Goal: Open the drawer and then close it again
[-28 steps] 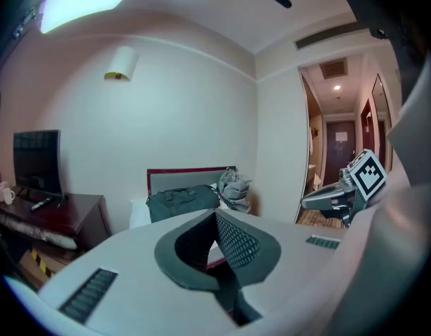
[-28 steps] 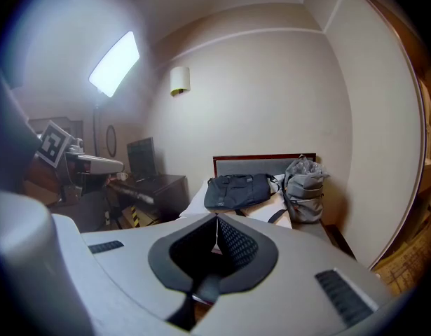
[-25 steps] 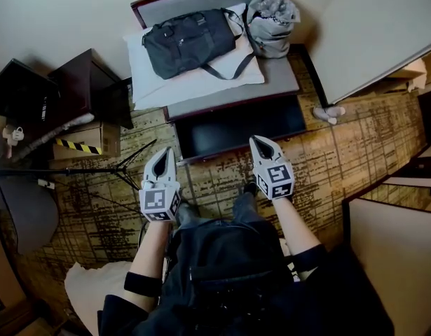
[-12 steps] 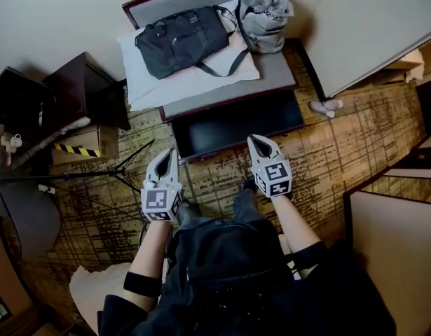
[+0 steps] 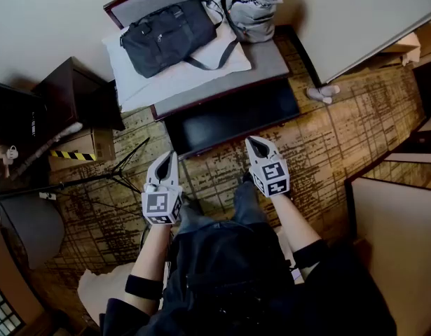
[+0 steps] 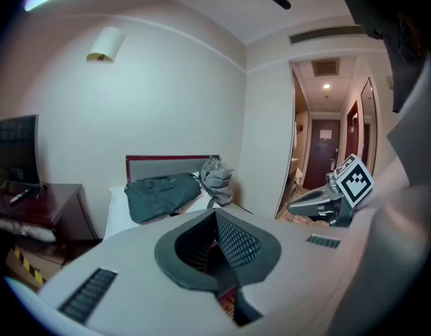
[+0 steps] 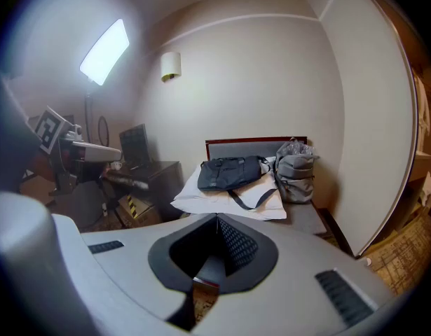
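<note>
The long dark drawer front (image 5: 233, 114) sits closed under the grey-topped bench (image 5: 271, 61), just ahead of me on the carpet. My left gripper (image 5: 171, 157) hovers short of the drawer's left part, jaws shut and empty. My right gripper (image 5: 252, 143) hangs near the drawer's lower edge right of middle, also shut with nothing held. In the left gripper view the closed left gripper (image 6: 216, 219) points at the bench (image 6: 173, 161), with the right gripper (image 6: 320, 203) beside it. In the right gripper view the shut right gripper (image 7: 217, 220) faces the bench (image 7: 306, 219).
A dark duffel bag (image 5: 166, 35) on a white pillow (image 5: 180, 75) and a grey backpack (image 5: 251, 7) lie on the bench. A dark cabinet (image 5: 75, 93), a taped cardboard box (image 5: 75, 149) and a tripod (image 5: 110, 177) stand at the left. White wall panels (image 5: 362, 19) flank the right.
Both grippers have sunk a little and drawn nearer the drawer front. The bench has slid up and left in the head view. Both stay shut.
</note>
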